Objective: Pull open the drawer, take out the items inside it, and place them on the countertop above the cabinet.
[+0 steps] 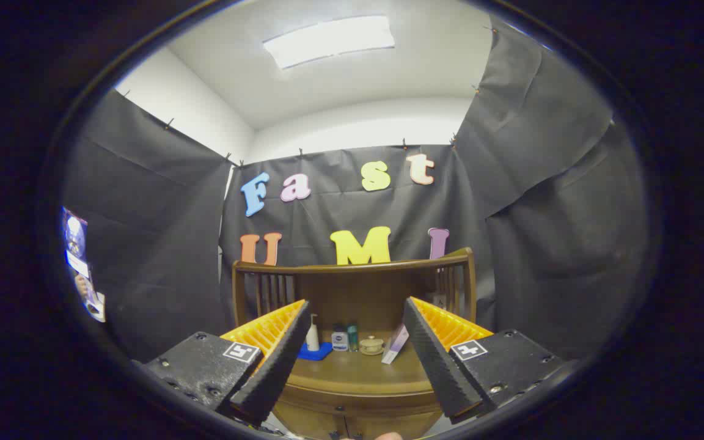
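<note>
Gripper view: the cabinet's front is mostly cut off below the fingers, so I honestly can't make out the drawer itself, just a strip of brown wood front under the countertop edge with a seam and a couple of dark spots that might be knobs, too small to call. The gripper has its fingers spread wide apart with nothing between them, hanging in the air in front of the cabinet. Beyond the fingers sits the countertop, a glossy brown wooden surface with a curved front edge and a railed wooden back with slats at the sides. On it, between the two fingers and further back, there's a white pump bottle standing on something blue, then a small white-blue container, a small teal bottle, and a little cream lidded jar. Just beside the right finger a pale box leans tilted. Labels are too tiny to tell anything.
</note>
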Available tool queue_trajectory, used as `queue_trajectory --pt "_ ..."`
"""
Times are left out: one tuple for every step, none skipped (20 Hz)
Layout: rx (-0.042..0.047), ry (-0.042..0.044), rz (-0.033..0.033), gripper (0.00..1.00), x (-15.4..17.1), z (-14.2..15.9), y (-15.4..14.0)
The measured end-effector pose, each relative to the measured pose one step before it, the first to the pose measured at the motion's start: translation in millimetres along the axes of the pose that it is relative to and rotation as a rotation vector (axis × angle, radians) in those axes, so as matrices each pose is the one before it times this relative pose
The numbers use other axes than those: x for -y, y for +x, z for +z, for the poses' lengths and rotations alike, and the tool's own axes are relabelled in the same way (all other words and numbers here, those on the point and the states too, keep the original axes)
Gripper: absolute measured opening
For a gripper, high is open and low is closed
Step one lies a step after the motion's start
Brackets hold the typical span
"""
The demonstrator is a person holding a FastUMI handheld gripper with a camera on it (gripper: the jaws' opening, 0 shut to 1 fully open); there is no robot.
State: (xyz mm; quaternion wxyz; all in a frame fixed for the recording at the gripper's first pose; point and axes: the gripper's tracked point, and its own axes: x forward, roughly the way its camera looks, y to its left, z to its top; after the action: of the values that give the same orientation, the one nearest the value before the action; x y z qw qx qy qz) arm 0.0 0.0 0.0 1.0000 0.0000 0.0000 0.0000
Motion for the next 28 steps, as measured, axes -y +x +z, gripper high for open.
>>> queue_trajectory --pt "-0.00307 0.00658 -0.00094 0.98 -1.11 -1.25 -0.02" --pt "-0.00212 0.00733 -0.00260 0.99 -1.40 -0.21 0.59" --pt "-0.00438 0.00116 -0.00380 0.99 -0.90 -1.11 0.76" --pt "-0.01017 -0.00648 -0.00774 0.99 0.48 -3.07 0.91" --pt "-0.01083 -0.01098 -0.00399 0.99 -1.24 -3.10 0.30" --pt "-0.00462 -0.00552 -0.00352 0.99 -2.09 -2.58 2.65" --pt "-0.00554 0.00131 -0.00271 0.99 -2.57 -2.20 1.63" --pt "-0.00392 0.01014 -0.00026 0.99 -2.25 -2.65 0.75" --pt "0.00090 0.01284 0.00800 0.99 -3.65 1.18 1.17" --pt "0.00073 0.01662 0.00361 0.99 -1.39 -0.01 1.09" --pt "0.00369 0.01193 0.00769 0.99 -2.35 1.25 0.79" --pt "0.00138 0.00346 0.00424 0.99 -2.12 0.86 1.56" --pt "-0.00118 -0.00485 -0.00091 0.99 0.50 -1.95 1.92" --pt "-0.00410 -0.00985 -0.00813 0.99 0.75 -4.21 1.53" --pt "-0.00749 -0.01238 -0.00440 0.99 -0.75 -4.94 2.15" --pt "-0.01289 -0.01201 -0.00522 0.99 -3.07 -8.13 1.88" --pt "-0.01421 -0.00717 -0.00035 0.99 -2.62 -8.47 2.96" --pt "-0.01793 -0.00513 -0.00266 0.99 -2.37 -11.78 4.92" --pt "-0.02384 0.00159 -0.00893 0.99 -0.23 -15.42 5.47" --pt "-0.02806 0.00519 0.00260 0.99 -3.07 -16.70 5.95" --pt "-0.02942 0.01076 0.00524 0.99 -3.22 -16.01 6.44" --pt "-0.02517 0.01238 0.01198 0.99 -3.87 -15.98 4.14" --pt "-0.02198 0.01471 0.00629 0.99 -2.26 -13.22 6.86" --pt "-0.01179 0.00645 0.01121 0.99 -1.69 -9.22 5.57" --pt "-0.00998 0.00263 0.00283 0.99 -1.04 -10.79 6.64" --pt "-0.00532 -0.00482 -0.00089 0.99 0.50 -7.97 4.83" --pt "-0.00404 -0.01035 -0.00745 0.99 1.64 -12.14 7.06" --pt "-0.00267 -0.01040 -0.00153 0.99 -0.02 -8.07 4.60"
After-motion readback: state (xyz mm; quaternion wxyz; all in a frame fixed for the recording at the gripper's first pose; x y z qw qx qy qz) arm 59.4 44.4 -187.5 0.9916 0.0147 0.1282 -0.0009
